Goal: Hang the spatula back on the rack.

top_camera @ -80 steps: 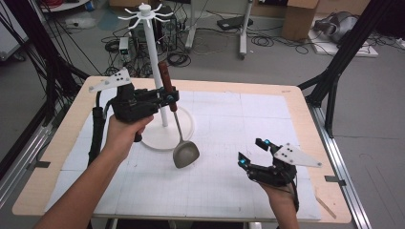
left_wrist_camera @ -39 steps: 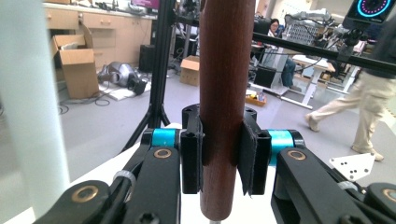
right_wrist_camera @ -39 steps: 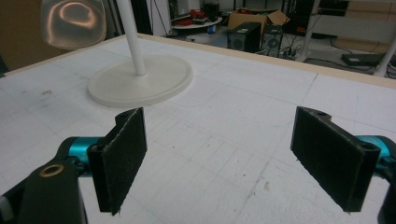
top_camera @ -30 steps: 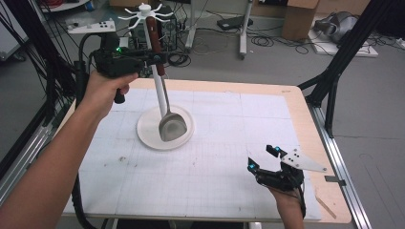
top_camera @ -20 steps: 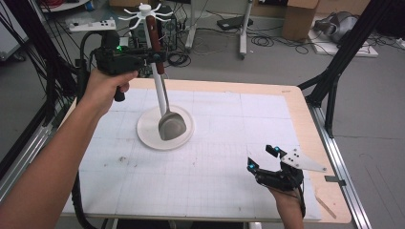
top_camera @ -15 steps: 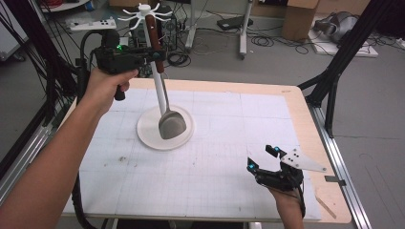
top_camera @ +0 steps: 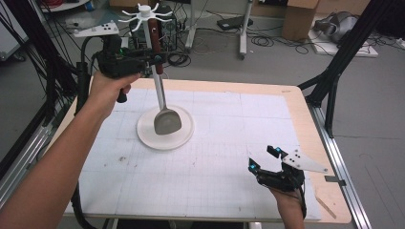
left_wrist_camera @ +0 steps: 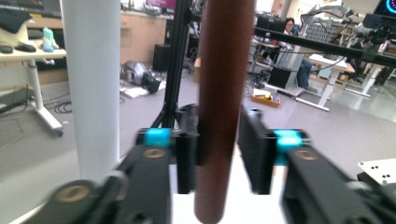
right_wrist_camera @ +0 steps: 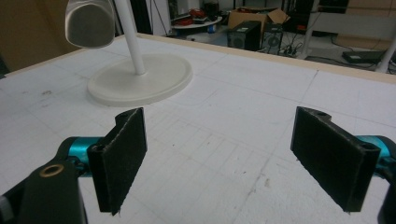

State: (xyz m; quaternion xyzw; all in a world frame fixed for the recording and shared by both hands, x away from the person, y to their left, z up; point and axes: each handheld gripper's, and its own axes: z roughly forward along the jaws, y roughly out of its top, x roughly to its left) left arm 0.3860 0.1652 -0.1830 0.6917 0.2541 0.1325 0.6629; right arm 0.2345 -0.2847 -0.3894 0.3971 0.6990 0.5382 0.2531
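White gridded table (top_camera: 229,157), upper left of frame: left gripper (top_camera: 152,60) clenched on upright spatula (top_camera: 162,100) handle, just beside rack pole (left_wrist_camera: 91,88); right gripper (top_camera: 267,160) released, lower right.

Bright even indoor light, soft shadows (close-ups blurred)

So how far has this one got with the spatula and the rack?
Done: the spatula is off the table, upright above the rack base. In hand: the left gripper is shut on its brown handle, just below the hooks. Left, probably: hanging it on a hook and letting go. The right gripper sits open, idle.
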